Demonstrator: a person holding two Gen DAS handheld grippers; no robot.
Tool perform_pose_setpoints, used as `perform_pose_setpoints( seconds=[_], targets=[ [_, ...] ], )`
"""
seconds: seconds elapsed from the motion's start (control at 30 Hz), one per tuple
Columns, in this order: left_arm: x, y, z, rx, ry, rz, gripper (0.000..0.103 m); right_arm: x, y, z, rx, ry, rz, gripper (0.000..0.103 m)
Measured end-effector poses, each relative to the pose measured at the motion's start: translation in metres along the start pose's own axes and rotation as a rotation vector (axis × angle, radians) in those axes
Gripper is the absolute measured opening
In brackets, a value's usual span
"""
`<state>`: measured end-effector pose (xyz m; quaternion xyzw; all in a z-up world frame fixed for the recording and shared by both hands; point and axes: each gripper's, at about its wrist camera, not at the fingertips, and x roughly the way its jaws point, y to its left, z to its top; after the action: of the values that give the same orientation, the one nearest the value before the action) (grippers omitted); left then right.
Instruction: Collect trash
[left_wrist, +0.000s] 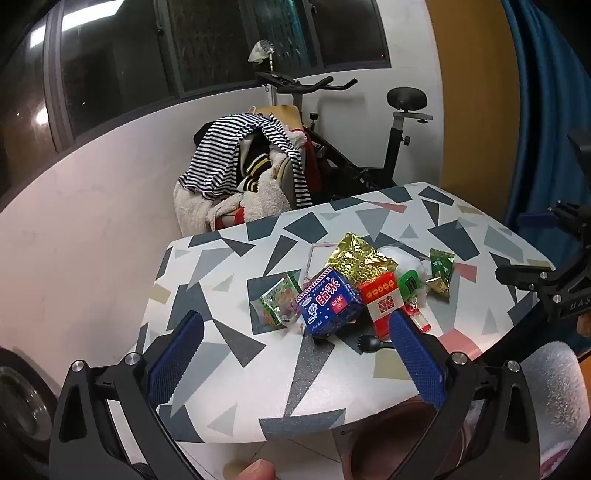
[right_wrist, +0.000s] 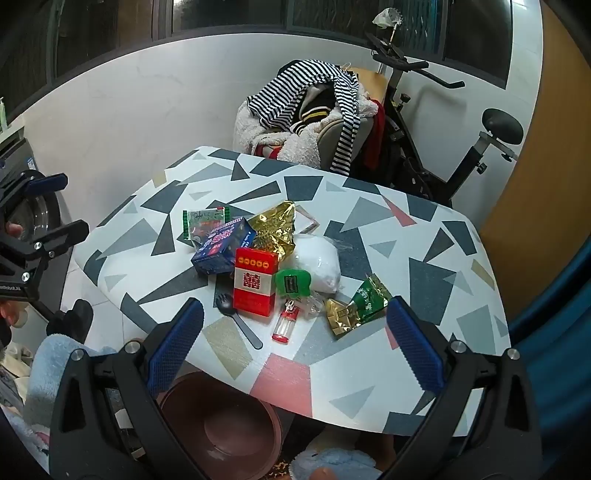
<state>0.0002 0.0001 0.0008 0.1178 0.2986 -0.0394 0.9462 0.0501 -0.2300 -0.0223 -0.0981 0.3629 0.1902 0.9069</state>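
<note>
Right wrist view: my right tongs (right_wrist: 295, 328) gape wide and empty over the counter (right_wrist: 436, 258) edge, trash heaped mid-counter around the red box (right_wrist: 255, 280) and blue box (right_wrist: 221, 247). Left tongs (left_wrist: 295, 354) also wide, nothing gripped; brown bowl (right_wrist: 221, 424) sits below the counter edge.

Red box (right_wrist: 255, 282) upright, blue carton (right_wrist: 221, 247) tipped, gold foil bag (right_wrist: 275, 229), black spork (right_wrist: 236, 317), clustered mid-table

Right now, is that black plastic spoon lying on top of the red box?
No, the black spoon lies flat on the table, just left of the red box.
</note>
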Motion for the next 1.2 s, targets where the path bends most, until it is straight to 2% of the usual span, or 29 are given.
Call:
perform_pose_setpoints(
  seconds=[0.57, 1.2],
  targets=[
    [-0.007, 0.009, -0.005, -0.051, 0.018, 0.016, 0.098, -0.002, 0.002, 0.002, -0.001, -0.005, -0.001, 0.097],
    [-0.005, 0.005, -0.013, -0.04, 0.014, 0.036, 0.098, -0.003, 0.0, 0.005, -0.002, -0.007, -0.008, 0.097]
  ],
)
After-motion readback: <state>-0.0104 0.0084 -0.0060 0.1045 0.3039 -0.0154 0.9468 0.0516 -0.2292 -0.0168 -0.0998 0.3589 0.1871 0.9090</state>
